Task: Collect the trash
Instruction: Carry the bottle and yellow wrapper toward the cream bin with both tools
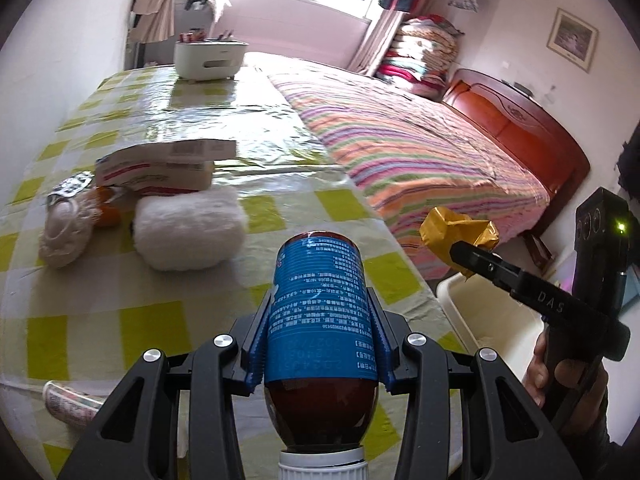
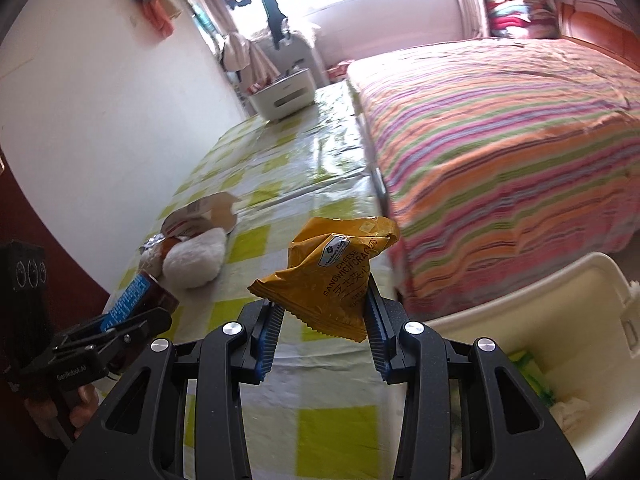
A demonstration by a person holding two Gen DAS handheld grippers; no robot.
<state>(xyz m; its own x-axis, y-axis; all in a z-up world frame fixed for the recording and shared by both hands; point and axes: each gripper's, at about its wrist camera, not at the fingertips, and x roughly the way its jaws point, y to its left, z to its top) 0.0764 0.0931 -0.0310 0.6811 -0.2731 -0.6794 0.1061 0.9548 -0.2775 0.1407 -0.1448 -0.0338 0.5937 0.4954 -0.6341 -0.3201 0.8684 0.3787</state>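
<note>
Through my left wrist camera, my left gripper point(image 1: 320, 312) is closed partway on a bottle point(image 1: 318, 320) with a blue label and a dark body — the blue pads point(image 1: 256, 344) press its sides, white cap toward the lens at six o'clock. At about three o'clock my right gripper point(image 1: 464, 254) carries the yellow wrapper point(image 1: 456, 228) above the rim of the white bin point(image 1: 460, 300). On the checked tablecloth point(image 1: 120, 320), around ten o'clock, sit a white fluffy thing point(image 1: 188, 232), an opened carton point(image 1: 160, 168) and a crumpled pale bundle point(image 1: 64, 228); whether those count as trash I cannot say.

Through my right wrist camera, the right gripper is partly closed on the cracker wrapper's lower half, which stands up between the ribbed pads point(image 2: 272, 320). The bin lies at four o'clock, open, with some greenish and white scraps in it. My left gripper with its bottle shows at eight o'clock, over the table edge.

I judge this the carrying step: both loads are lifted, neither over the bin's mouth yet. Next, each must be brought above the opening and let go — the light wrapper may cling to a pad, and the bottle will drop hard.
</note>
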